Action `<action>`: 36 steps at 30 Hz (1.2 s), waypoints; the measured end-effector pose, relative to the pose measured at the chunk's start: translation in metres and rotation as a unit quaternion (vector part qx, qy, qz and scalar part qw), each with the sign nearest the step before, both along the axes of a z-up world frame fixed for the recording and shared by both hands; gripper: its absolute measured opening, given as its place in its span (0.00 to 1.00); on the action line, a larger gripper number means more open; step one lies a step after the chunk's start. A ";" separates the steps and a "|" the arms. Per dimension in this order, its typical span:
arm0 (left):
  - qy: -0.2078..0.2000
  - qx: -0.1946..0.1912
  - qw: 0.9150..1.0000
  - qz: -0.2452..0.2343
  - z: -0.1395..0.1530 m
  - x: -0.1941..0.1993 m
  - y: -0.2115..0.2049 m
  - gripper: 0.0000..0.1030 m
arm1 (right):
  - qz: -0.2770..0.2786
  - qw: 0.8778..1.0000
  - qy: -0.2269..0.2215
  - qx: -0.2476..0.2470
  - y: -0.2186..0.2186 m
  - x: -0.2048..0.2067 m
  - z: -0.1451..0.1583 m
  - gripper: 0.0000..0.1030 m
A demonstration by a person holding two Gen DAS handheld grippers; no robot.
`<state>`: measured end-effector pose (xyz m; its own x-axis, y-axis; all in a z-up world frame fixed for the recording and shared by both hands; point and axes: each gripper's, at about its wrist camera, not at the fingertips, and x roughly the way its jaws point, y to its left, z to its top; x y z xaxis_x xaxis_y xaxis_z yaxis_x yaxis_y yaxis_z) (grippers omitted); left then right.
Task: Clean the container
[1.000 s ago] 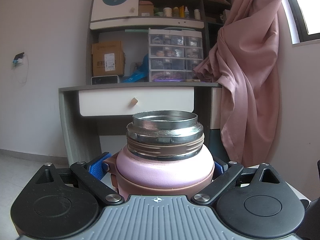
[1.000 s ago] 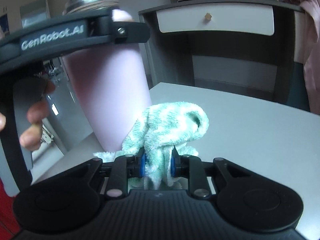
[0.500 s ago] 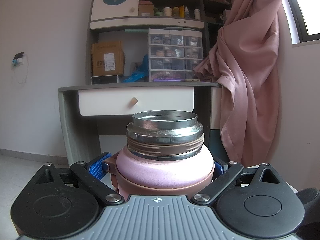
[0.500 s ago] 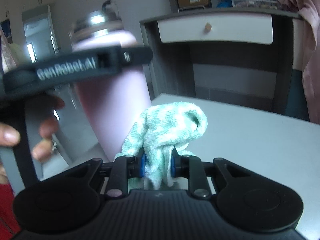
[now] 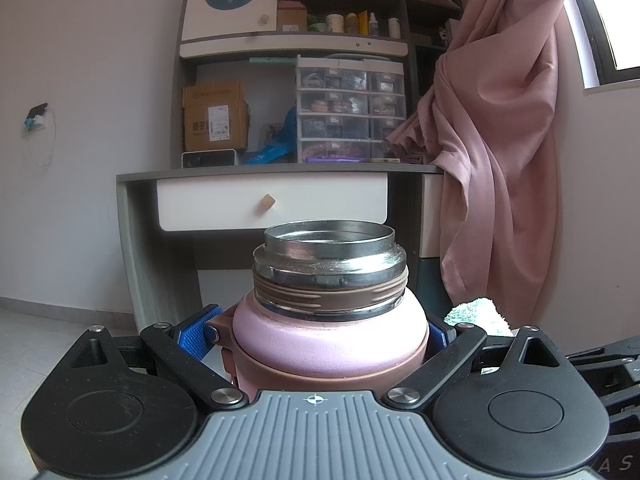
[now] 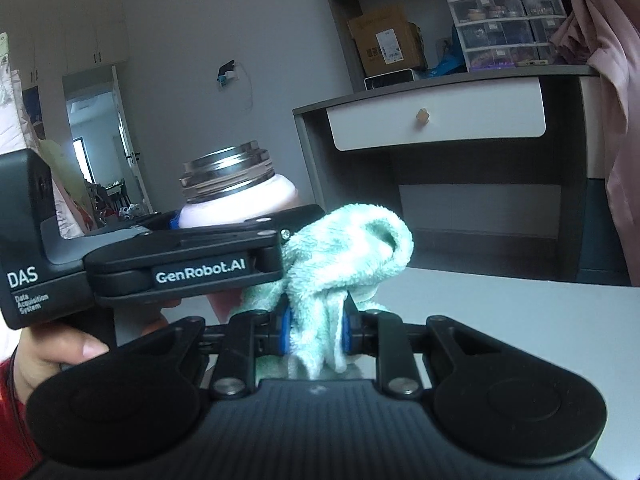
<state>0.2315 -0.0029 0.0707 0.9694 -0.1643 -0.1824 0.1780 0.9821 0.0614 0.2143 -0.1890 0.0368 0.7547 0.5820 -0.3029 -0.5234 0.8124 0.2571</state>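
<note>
The left gripper is pointing level toward the far desk, its body horizontal, and its blue-padded fingers are clamping the shoulder of a pink insulated flask from both sides, just below the brown threaded collar. The flask is standing upright between the jaws with its lid off, so the open steel mouth is rising directly ahead of the gripper. In the right wrist view the same left gripper is sitting to the left and slightly ahead, held level, with the person's left hand wrapping its handle from below and the flask projecting above it. The right gripper is also pointing forward and roughly level, its jaws nearly closed and pinching a bunched mint-green terry cloth; the cloth is bulging up and forward beyond the fingertips and is pressing against the side of the left gripper, just beside the flask body. In the left wrist view a tuft of that cloth is showing just right of the flask. A pale grey tabletop is lying below and ahead of the right gripper, with a desk well beyond it.
</note>
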 end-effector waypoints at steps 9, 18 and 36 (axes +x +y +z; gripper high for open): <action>0.000 0.001 1.000 0.001 0.001 0.000 0.001 0.93 | -0.007 0.999 0.026 -0.025 0.004 0.007 -0.012 0.22; 0.000 0.002 1.000 0.000 0.000 0.000 0.003 0.93 | -0.008 0.993 0.070 -0.094 0.021 0.015 -0.038 0.22; 0.000 0.003 1.000 -0.001 0.001 -0.002 -0.002 0.93 | -0.013 0.994 0.064 -0.088 0.021 0.013 -0.037 0.22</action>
<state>0.2299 -0.0051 0.0715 0.9692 -0.1653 -0.1828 0.1802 0.9813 0.0678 0.2274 -0.1685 0.0000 0.7179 0.4923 -0.4922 -0.4736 0.8636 0.1730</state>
